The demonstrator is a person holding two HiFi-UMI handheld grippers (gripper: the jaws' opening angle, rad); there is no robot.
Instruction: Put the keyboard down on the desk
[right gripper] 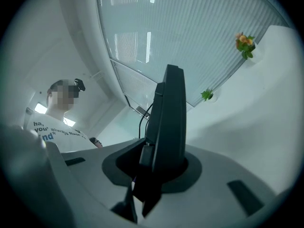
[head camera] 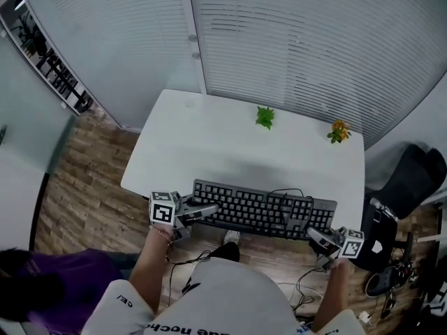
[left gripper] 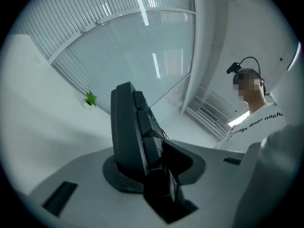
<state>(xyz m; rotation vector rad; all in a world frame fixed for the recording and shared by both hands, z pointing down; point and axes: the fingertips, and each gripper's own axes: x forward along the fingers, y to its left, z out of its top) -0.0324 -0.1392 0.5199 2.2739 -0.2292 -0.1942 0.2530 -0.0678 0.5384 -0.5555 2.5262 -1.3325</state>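
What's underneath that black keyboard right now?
The keyboard hangs over the white desk's near edge, wooden floor below. Whatever lies directly beneath it is covered.

We see a white table [head camera: 209, 138] set against a wall of ribbed glass panels [head camera: 300, 40]. Wood-plank floor [head camera: 77, 201] lies to its left, a black chair [head camera: 412, 176] stands at its right, and bright strip lights [left gripper: 141, 4] show in the glass.

Bright, even light — perhaps fisheye-warped edges
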